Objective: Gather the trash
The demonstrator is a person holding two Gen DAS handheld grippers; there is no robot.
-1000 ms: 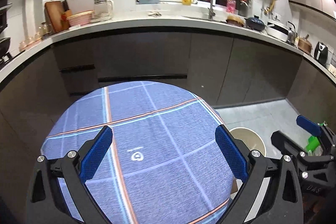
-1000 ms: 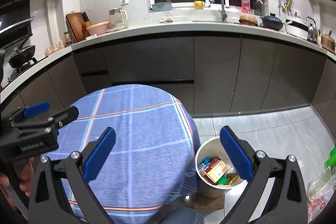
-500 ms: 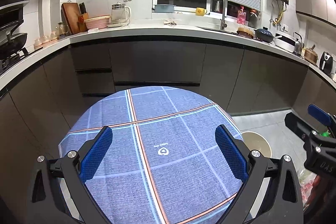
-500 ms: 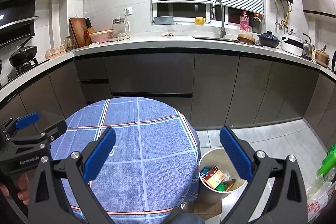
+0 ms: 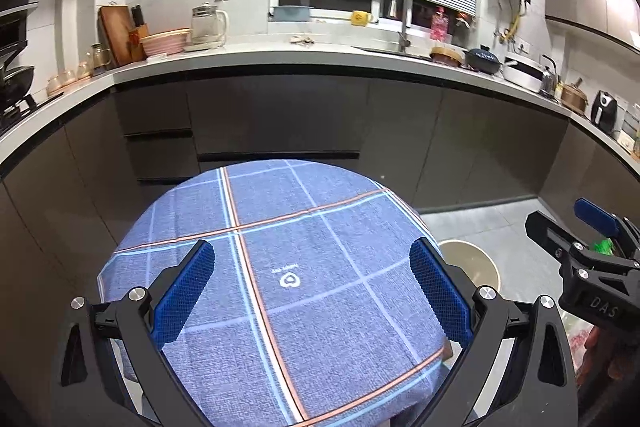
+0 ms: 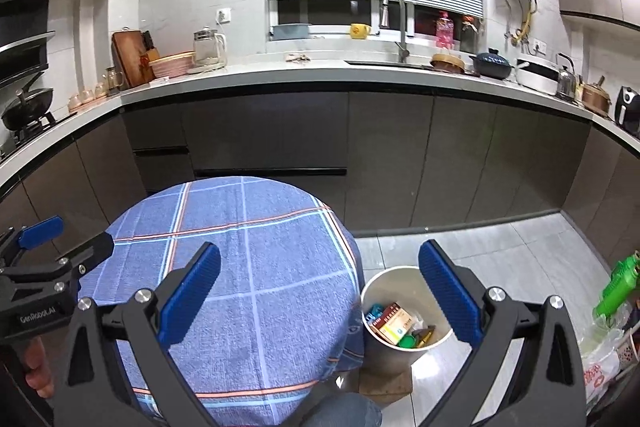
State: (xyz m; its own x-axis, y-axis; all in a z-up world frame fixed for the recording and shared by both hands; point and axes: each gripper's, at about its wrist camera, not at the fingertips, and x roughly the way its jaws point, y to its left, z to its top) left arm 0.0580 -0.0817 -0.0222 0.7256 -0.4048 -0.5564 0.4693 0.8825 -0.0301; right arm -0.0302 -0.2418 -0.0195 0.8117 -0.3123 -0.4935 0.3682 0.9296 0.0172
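A white trash bin point(image 6: 404, 331) stands on the floor right of the round table; inside lie a red-and-white box point(image 6: 394, 321), a green item and other scraps. In the left wrist view only the bin's rim point(image 5: 476, 263) shows. The table point(image 5: 280, 227) wears a blue plaid cloth with nothing on it. My left gripper point(image 5: 310, 287) is open and empty above the cloth. My right gripper point(image 6: 320, 291) is open and empty, above the table's right edge and the bin. Each gripper shows in the other's view, the right one point(image 5: 576, 231) and the left one point(image 6: 68, 243).
Dark cabinets under a white counter point(image 6: 320, 75) curve round behind the table, with a sink tap, kettle, pots and boards on top. A green spray bottle point(image 6: 618, 285) and plastic bags point(image 6: 600, 363) sit at the right on the grey tile floor.
Both grippers have drawn back and up from the table, so more of the kitchen and the whole cloth show. Both stay open and empty.
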